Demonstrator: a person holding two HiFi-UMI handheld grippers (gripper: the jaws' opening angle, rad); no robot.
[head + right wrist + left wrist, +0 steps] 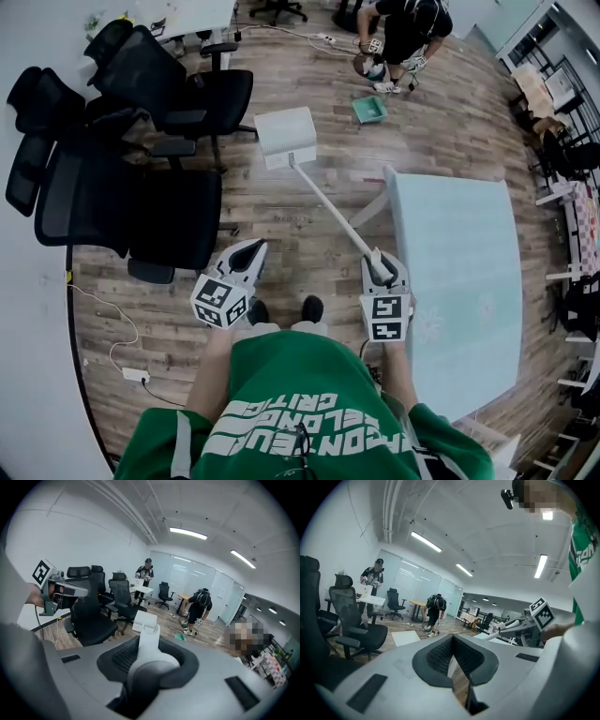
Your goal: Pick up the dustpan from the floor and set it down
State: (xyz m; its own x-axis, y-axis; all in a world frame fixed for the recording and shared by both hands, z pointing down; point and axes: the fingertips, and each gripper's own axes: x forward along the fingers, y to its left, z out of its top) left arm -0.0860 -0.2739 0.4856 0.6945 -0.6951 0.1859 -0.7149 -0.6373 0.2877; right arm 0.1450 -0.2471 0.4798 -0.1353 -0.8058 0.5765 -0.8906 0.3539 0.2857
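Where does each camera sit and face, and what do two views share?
Head view: on the person's head, facing steeply down; shows green shirt, left gripper, right gripper.
Left gripper view: on left gripper, facing along its closed jaws; right gripper shows.
Right gripper view: on right gripper, facing along jaws gripping the dustpan; left gripper shows.
Shared: head and right gripper views show the dustpan.

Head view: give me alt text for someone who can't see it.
From above: the right tool grips a white dustpan by its long handle, its pan out ahead over the wood floor; the left tool is shut and empty. Black chairs stand at left, a pale table at right, and another person bends down farther off.
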